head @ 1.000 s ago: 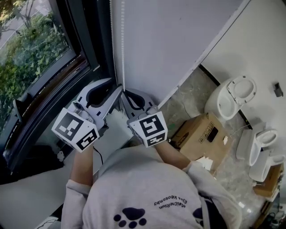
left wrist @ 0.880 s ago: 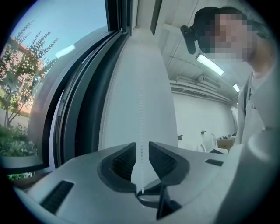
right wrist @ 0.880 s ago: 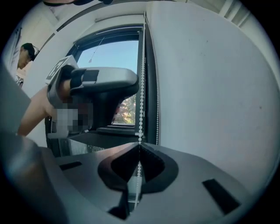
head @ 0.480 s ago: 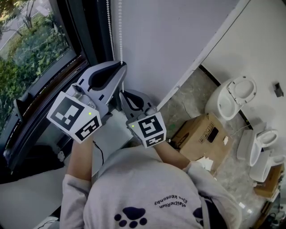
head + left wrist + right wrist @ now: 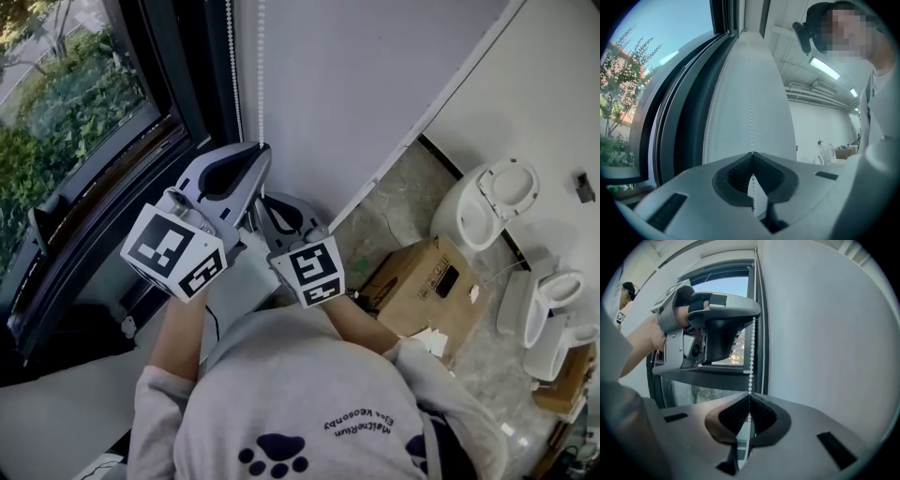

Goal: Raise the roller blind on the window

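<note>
A white bead chain (image 5: 261, 75) hangs in two strands in front of the white wall (image 5: 356, 84) beside the window. My left gripper (image 5: 262, 148) is the upper one; its jaws have just been closing and are now shut on the right strand, which enters at the tips of the left gripper (image 5: 751, 153). Just below it, my right gripper (image 5: 257, 199) is shut on the same strand. In the right gripper view the bead chain (image 5: 751, 352) runs straight down from the left gripper (image 5: 753, 315) into the right gripper (image 5: 749, 395). The blind itself is not in view.
The dark window frame (image 5: 141, 159) with greenery outside lies to the left. On the floor to the right stand a cardboard box (image 5: 422, 281) and white toilets (image 5: 492, 202), with more sanitary ware (image 5: 553, 300) behind. The person's grey shirt fills the bottom of the head view.
The left gripper, open and lower beside the chain a second ago, has risen a little and closed on the strand above the right gripper. The right gripper has stayed put, still shut.
</note>
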Available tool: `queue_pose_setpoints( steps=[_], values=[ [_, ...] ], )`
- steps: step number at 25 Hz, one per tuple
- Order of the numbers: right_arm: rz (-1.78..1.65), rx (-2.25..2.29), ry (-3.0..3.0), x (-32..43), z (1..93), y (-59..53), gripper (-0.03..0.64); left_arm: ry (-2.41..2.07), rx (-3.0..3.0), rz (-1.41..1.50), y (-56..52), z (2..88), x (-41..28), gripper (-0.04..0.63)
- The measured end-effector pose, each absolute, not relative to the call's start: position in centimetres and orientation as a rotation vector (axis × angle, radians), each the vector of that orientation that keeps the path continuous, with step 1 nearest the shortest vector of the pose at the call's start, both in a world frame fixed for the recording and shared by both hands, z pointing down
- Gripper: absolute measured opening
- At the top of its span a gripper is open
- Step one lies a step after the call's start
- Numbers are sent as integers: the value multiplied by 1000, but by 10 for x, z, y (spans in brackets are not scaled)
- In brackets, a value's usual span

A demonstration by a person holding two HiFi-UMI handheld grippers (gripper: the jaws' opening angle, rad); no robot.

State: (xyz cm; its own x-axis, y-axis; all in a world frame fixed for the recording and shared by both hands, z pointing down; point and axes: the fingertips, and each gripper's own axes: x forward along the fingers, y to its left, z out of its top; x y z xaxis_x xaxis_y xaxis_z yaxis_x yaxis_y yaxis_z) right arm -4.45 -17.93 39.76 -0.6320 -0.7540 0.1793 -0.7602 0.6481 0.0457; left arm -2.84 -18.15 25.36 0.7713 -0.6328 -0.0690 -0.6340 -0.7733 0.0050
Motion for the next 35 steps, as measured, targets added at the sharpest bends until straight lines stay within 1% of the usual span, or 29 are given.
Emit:
queue_pose_setpoints(
  steps=[18,26,32,33,34,35],
  values=[
    [262,1117,-2442,-42,545,-172,9,1209,-3030,-176,-188,402,-32,8],
    [286,1134,-2438,-40,551,-172,11,1213,-3029,-172,-189,409,-29,9],
    [295,1160,-2494,-38,546,-171,14,1287,-2982,-23,-190,403,-37,9],
    [294,1171,-2507,-37,542,-172,37,1294,-2963,-22,-189,403,-38,9],
    [288,1184,-2522,-37,537,-172,87,1299,-2942,-42,-189,404,-38,9],
    [278,1199,-2539,-36,530,-173,111,1303,-2923,-77,-189,406,-38,12]
  ],
)
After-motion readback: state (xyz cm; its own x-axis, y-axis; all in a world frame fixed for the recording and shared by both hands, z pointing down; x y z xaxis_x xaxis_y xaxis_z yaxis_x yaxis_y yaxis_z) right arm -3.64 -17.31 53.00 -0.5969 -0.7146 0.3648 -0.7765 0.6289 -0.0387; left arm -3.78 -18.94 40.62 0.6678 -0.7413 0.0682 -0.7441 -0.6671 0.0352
